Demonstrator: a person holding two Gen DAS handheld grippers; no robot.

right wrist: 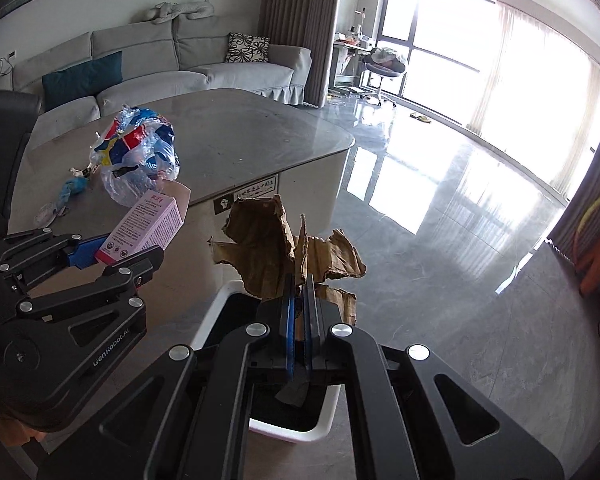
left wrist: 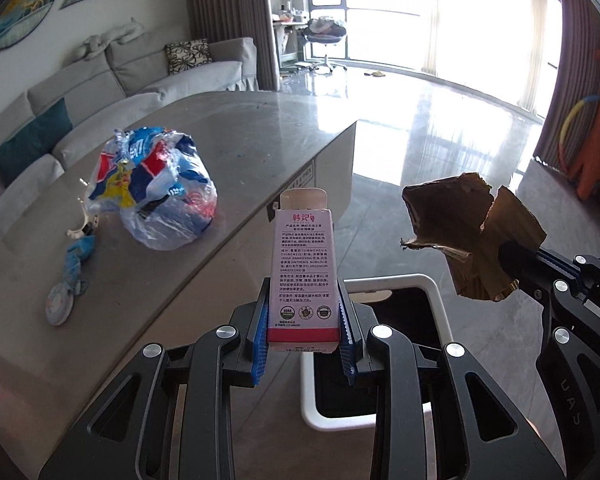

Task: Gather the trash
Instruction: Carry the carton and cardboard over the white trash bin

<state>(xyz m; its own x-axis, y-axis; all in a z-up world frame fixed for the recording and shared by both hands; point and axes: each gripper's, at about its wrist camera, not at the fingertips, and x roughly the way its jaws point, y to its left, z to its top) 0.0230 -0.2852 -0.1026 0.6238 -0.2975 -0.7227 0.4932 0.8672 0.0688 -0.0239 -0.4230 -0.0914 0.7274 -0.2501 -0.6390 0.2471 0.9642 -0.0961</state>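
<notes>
We held the pink carton [left wrist: 303,280] clamped in the left gripper [left wrist: 304,332] and torn cardboard [right wrist: 284,248] pinched in the right gripper [right wrist: 300,320], both poised above the bin [right wrist: 220,308] below, ready for dropping.

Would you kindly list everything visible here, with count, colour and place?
carton: one, white and pink, printed, held upright in the left gripper.
cardboard scrap: one, brown, crumpled, pinched in the right gripper.
bin: one, white rim, dark inside, on the floor below both grippers, beside the table.
plastic bag: one, clear with blue, red and yellow print, crumpled, on the table.
small litter: a few bits, pale blue and white, left of the bag on the table.
table: one, grey, rounded corners.
sofa: one, light grey, with teal and patterned cushions, behind the table.
left gripper: black with blue pads, shut on the carton.
right gripper: black with blue pads, shut on the cardboard scrap.
</notes>
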